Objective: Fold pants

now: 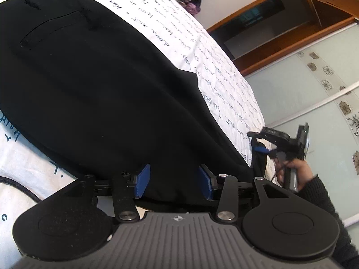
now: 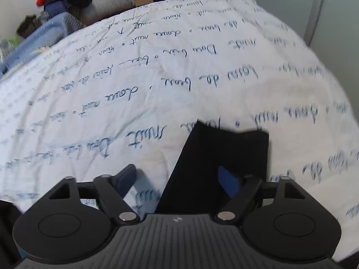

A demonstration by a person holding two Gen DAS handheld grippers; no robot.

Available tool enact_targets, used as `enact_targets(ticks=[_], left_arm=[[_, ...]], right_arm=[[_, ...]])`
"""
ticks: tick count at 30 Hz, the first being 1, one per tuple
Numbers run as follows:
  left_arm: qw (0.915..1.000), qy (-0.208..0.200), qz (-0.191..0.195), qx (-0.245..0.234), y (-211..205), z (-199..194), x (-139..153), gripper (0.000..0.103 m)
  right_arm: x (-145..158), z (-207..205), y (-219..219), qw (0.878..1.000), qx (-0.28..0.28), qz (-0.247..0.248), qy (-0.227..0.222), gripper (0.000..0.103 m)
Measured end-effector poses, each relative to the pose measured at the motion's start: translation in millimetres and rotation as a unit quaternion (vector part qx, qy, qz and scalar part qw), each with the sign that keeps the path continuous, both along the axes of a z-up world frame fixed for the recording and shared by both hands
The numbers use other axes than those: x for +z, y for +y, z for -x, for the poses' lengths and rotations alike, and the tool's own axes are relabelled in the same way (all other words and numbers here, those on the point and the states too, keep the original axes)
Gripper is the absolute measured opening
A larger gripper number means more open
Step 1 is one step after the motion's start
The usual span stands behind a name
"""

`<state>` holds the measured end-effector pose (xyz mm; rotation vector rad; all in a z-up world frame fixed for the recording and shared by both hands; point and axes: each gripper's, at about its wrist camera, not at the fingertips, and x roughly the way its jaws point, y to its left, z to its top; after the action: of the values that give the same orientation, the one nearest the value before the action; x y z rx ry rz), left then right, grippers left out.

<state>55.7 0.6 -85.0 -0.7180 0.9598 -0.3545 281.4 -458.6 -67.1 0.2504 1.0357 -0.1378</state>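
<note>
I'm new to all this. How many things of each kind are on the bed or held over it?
Pants: 1
Bedspread: 1
Grippers: 2 (left gripper, right gripper)
Total: 4

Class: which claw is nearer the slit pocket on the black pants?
Left. The left claw sits over the pants below that pocket; the right claw is at the far hem.
</note>
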Motion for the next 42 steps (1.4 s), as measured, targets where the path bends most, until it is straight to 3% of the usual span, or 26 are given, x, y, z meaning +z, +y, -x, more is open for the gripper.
enact_targets(ticks=[1,2,8,10,12,17,22,26,30,34,36,38,39,42], left_arm=[[1.0,-0.002,0.001,-0.003,0,1,0,0.052],[1.0,-0.004,0.004,-0.005,2,2,0,0.053],[0.9995,-0.003,0.032,0.002,9,4,-9,0.056],[0.9993,-0.003,0.036,0.004,9,4,-10,0.057],[0.9992,-0.003,0.039,0.006,10,4,-8,0.059],[0.9992,-0.003,0.039,0.007,9,3,-7,0.061],[0.9995,-0.002,0.031,0.01,6,4,-3,0.067],[0.9999,-0.006,0.016,-0.001,0,3,2,0.072],[0.9996,-0.004,0.024,-0.014,-7,3,6,0.073],[0.9979,-0.009,0.058,-0.025,-25,9,13,0.074],[0.9962,-0.018,0.071,-0.047,-45,11,21,0.074],[0.9942,-0.033,0.058,-0.084,-75,10,32,0.074],[0.9926,-0.044,0.05,-0.101,-88,10,38,0.075],[0.9886,-0.057,0.041,-0.133,-120,12,44,0.076]], right_arm=[[-1,-2,-1,1.0,-0.005,0.015,0.001,0.036],[-2,-6,-3,1.0,-0.007,0.021,0.003,0.029],[2,-4,4,0.999,0.011,0.049,0.005,0.027],[3,0,3,0.999,0.004,0.042,-0.005,0.017],[4,5,-8,1.0,-0.016,-0.005,-0.024,0.005],[18,48,-39,0.985,-0.065,-0.112,-0.117,0.002],[38,119,-74,0.948,-0.092,-0.231,-0.198,0.002],[44,190,-113,0.912,-0.134,-0.297,-0.25,0.002],[33,269,-148,0.878,-0.186,-0.338,-0.283,0.002],[-10,331,-175,0.846,-0.255,-0.376,-0.279,0.002],[-36,340,-183,0.84,-0.275,-0.393,-0.253,0.002],[-60,340,-185,0.818,-0.283,-0.451,-0.219,0.005],[-65,341,-183,0.807,-0.283,-0.466,-0.227,0.005],[-70,336,-183,0.799,-0.277,-0.474,-0.245,0.005]])
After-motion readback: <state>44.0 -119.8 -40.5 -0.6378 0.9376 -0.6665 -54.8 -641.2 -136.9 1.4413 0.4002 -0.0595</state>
